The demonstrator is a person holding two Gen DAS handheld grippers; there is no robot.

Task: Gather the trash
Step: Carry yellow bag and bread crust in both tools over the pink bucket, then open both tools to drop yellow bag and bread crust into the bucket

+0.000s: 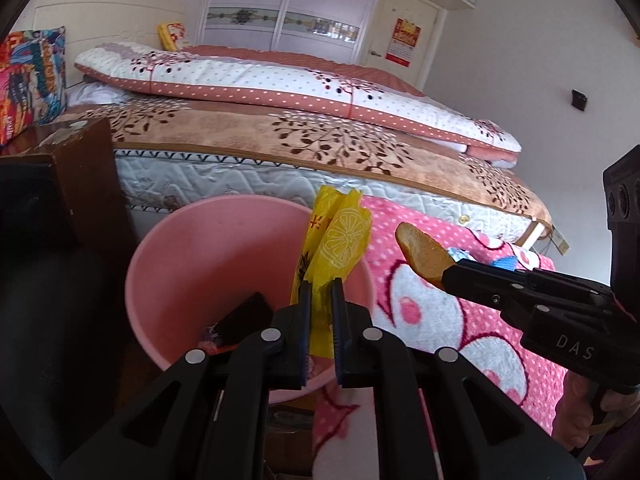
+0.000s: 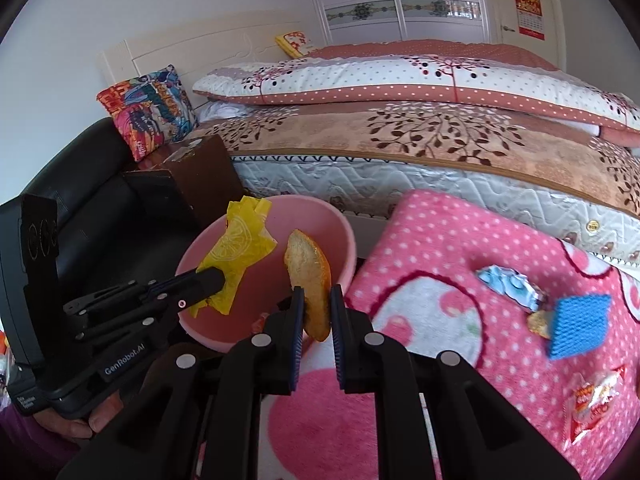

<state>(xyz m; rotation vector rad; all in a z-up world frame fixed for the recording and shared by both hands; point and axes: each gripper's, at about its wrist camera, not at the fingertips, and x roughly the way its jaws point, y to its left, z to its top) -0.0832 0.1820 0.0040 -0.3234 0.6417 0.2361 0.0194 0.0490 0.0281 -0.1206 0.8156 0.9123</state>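
The left gripper [image 1: 320,312] is pinching a yellow wrapper [image 1: 336,248] between nearly closed jaws, holding it upright just in front of its fingertips over the right side of the pink bucket [image 1: 180,264]. The right gripper [image 2: 314,312] is clamping an orange peel [image 2: 310,280] the same way, beside the bucket's right rim. Only the right wrist view is showing the trash lying further right of this gripper on the pink blanket [image 2: 460,248]: a blue wrapper [image 2: 508,284], a blue sponge [image 2: 580,326] and a red-and-white packet [image 2: 596,404]; only the left view is showing dark litter [image 1: 244,316] inside the bucket.
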